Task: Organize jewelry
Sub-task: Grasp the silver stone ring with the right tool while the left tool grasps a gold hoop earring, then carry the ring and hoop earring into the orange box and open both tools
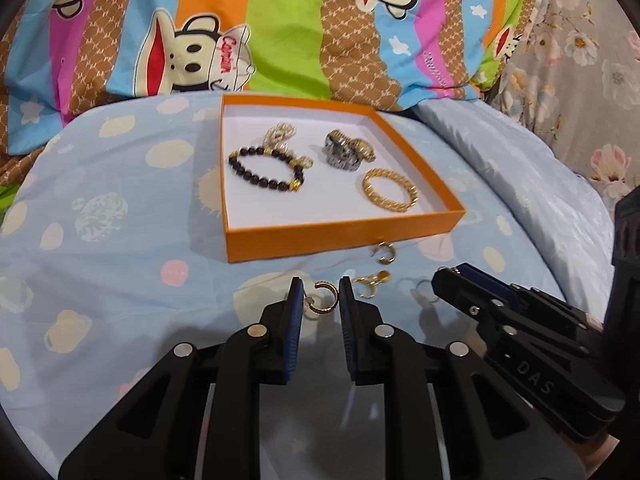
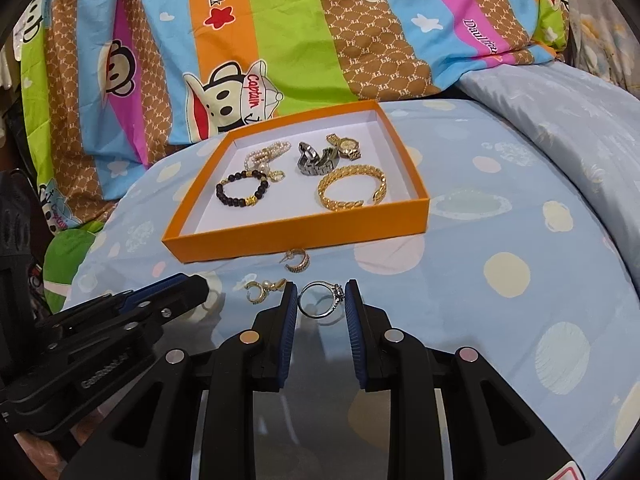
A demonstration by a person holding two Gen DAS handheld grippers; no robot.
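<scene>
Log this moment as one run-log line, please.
left tongs: open around gold hoop earring | right tongs: open around silver ring | orange box: partly filled

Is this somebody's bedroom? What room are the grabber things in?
Probably a bedroom, on a bed. The orange box of jewelry sits on a soft blue dotted sheet, and a striped cartoon-monkey quilt is bunched up behind it. No table or floor shows.

Box [image 1: 344, 236] on bedsheet [image 1: 120, 240], pillow [image 1: 280, 20] behind it. In box: bead bracelet [image 1: 264, 170] left, watches [image 1: 346, 150] back right, bangle [image 1: 390, 190] front right. Before box: hoop earring [image 1: 385, 252]; nearer, another earring [image 1: 322, 298], ring [image 2: 322, 299] to its right.
</scene>
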